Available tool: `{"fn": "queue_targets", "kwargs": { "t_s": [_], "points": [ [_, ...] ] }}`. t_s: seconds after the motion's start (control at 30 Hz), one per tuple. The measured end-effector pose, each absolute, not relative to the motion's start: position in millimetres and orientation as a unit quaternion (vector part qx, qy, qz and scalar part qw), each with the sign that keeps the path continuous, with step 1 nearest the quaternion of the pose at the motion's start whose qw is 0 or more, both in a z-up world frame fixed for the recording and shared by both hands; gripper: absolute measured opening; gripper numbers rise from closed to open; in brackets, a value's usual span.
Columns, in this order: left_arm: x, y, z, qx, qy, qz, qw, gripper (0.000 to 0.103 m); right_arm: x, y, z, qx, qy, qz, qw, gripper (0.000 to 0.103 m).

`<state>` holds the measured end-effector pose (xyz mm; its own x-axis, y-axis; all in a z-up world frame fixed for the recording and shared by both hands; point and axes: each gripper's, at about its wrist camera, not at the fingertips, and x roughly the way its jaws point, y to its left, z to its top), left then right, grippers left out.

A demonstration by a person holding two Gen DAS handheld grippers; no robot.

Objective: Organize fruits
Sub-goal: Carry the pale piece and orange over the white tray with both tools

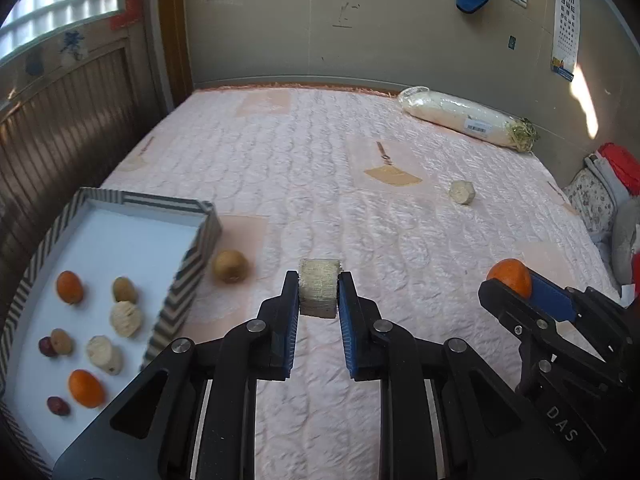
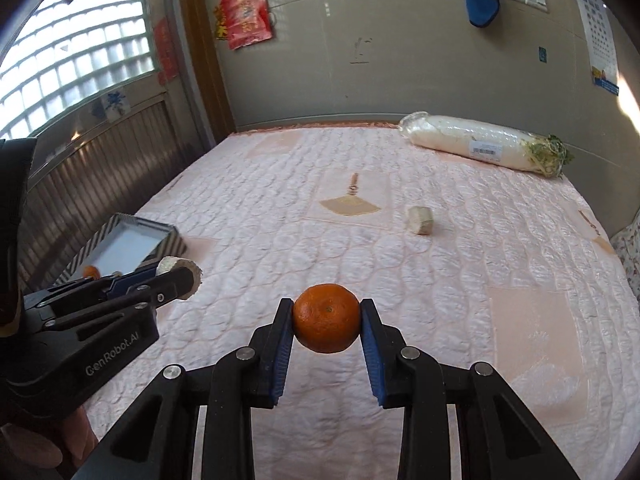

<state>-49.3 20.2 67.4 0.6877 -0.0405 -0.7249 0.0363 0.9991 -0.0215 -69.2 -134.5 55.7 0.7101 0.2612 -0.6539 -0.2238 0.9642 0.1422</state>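
- bedspread point(image 1: 320, 168): pale pink, quilted scallop pattern, peach patches
- tray point(image 1: 200, 256): black-and-white striped walls, plain white floor
- in tray: 2 orange tangerines point(image 1: 70, 287), 2 dark red dates point(image 1: 58, 405), cream pale chunks point(image 1: 126, 319), 1 olive-brown fruit point(image 1: 124, 289)
- brown fruit point(image 1: 230, 266) beside tray: tan-brown
- left gripper point(image 1: 319, 294): black body, blue pads; cut chunk point(image 1: 319, 292) in it is off-white, fibrous
- right gripper point(image 2: 327, 318): black, blue pads; tangerine point(image 2: 327, 317) in it is bright orange
- faceted chunk point(image 2: 420, 220): cream
- wrapped radish point(image 2: 480, 142): white, green-yellow leaf end, white barcode label
- wall point(image 2: 400, 40): grey-beige; red paper hanging point(image 2: 244, 10), blue cloth point(image 2: 480, 4)
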Motion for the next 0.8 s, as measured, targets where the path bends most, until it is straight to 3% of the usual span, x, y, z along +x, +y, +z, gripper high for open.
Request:
{"fn": "queue_targets", "kwargs": {
  "t_s": [0.8],
  "points": [
    [-101.3, 131.1, 82.4, -0.02, 0.356, 0.068, 0.932, 0.018, -100.5, -7.7, 73.8, -0.044, 0.34, 0.22, 0.913, 0.031]
  ]
}}
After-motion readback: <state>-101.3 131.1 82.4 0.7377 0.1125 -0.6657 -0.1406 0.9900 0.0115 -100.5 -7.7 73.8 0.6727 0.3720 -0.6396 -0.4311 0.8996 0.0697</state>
